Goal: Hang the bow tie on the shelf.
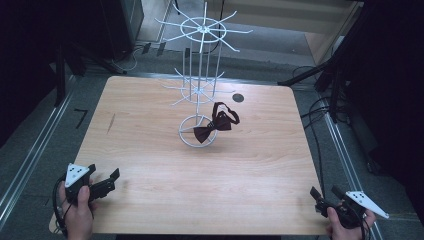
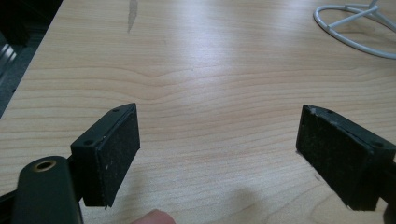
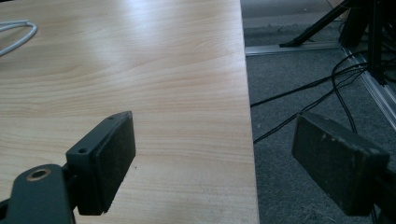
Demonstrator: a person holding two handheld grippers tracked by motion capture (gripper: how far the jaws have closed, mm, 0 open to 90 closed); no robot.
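Light wooden worktop [image 1: 150,150], dark brown fabric bow tie [image 1: 216,125] on white wire rack [image 1: 200,85] at 12 o'clock, left tool [image 1: 102,183] at 8 o'clock and right tool [image 1: 325,197] at 4 o'clock both spread wide, empty.

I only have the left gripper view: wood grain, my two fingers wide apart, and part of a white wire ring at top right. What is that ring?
Observer: It is the round base of a white wire display stand near the middle of the table.
Operator: Anything on it?
Observer: A dark bow tie lies across the base ring, its strap looped up behind it.
Operator: Where is the right gripper?
Observer: The right gripper is at the table's near right corner; in its own view one of its fingers is out past the table edge, over grey floor and cables.
Operator: Is it holding anything?
Observer: No, it is open, as is the left gripper.
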